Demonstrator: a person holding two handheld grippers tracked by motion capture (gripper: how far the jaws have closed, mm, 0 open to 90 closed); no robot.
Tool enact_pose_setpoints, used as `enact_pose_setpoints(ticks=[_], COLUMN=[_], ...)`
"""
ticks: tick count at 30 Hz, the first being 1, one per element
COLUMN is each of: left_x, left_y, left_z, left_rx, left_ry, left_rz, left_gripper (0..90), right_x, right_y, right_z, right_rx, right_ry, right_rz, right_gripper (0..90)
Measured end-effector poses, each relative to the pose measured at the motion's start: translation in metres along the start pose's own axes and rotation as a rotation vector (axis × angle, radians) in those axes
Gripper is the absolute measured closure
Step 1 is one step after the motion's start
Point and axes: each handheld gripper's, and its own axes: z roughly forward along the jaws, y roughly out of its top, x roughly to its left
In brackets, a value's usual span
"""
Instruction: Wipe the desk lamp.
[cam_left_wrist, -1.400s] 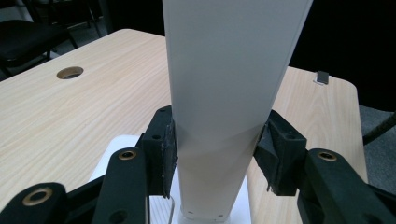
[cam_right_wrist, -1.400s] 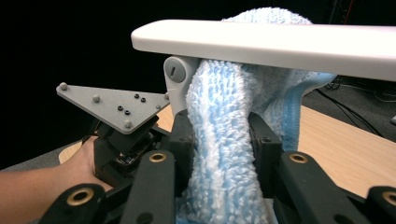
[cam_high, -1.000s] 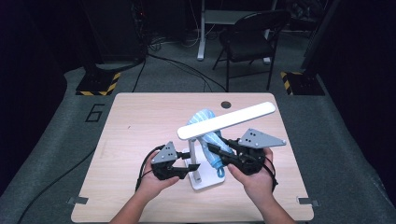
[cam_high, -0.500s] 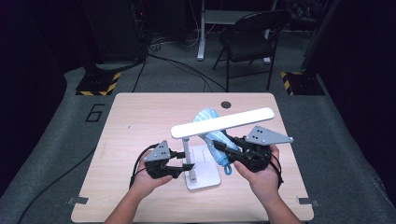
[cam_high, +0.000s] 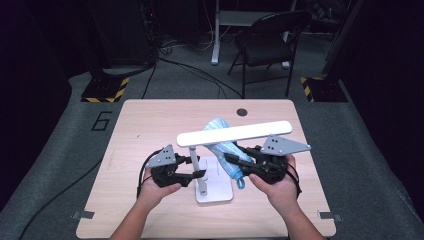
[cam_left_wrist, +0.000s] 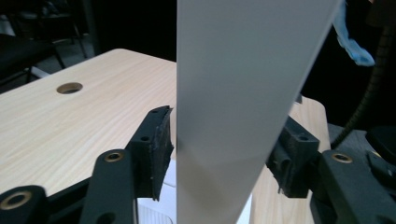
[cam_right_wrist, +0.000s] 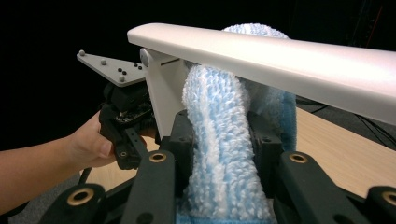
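Left gripper (cam_high: 196, 167), jaws just opening, now straddles the white lamp (cam_high: 200, 170) post without pressing it. Right gripper (cam_high: 235, 161) stays clamped on the blue cloth (cam_high: 227, 147), beside the lamp on the surface (cam_high: 140, 125).

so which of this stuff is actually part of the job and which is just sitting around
In use:
white desk lamp, its post between the left claw pads
fluffy blue-and-white cloth, pinched in the right claw

Lying about:
black chair
light wooden table

Black claws (cam_high: 197, 174), brass-ringed screw holes
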Motion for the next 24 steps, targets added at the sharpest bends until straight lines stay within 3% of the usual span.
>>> enact_pose_setpoints(ticks=[3,10,13,24], left_x=[-0.003,-0.007,-0.007,-0.008], left_y=[0.001,0.001,0.001,0.002], left_z=[0.001,0.004,0.003,0.005], left_rx=[0.008,0.01,0.018,0.019], left_ry=[0.011,0.036,0.027,0.034], left_rz=[0.015,0.033,0.02,0.028], left_gripper=[51.7,52.8,52.9,53.1], right_x=[0.002,0.009,0.01,-0.008], right_y=[0.001,0.002,0.003,0.002], right_z=[0.004,0.015,0.016,-0.003], right_rx=[0.001,0.007,0.005,-0.014], right_ry=[0.007,0.017,0.014,0.028], right_rz=[-0.011,-0.019,-0.014,0.001], right_gripper=[68.0,68.0,68.1,68.0])
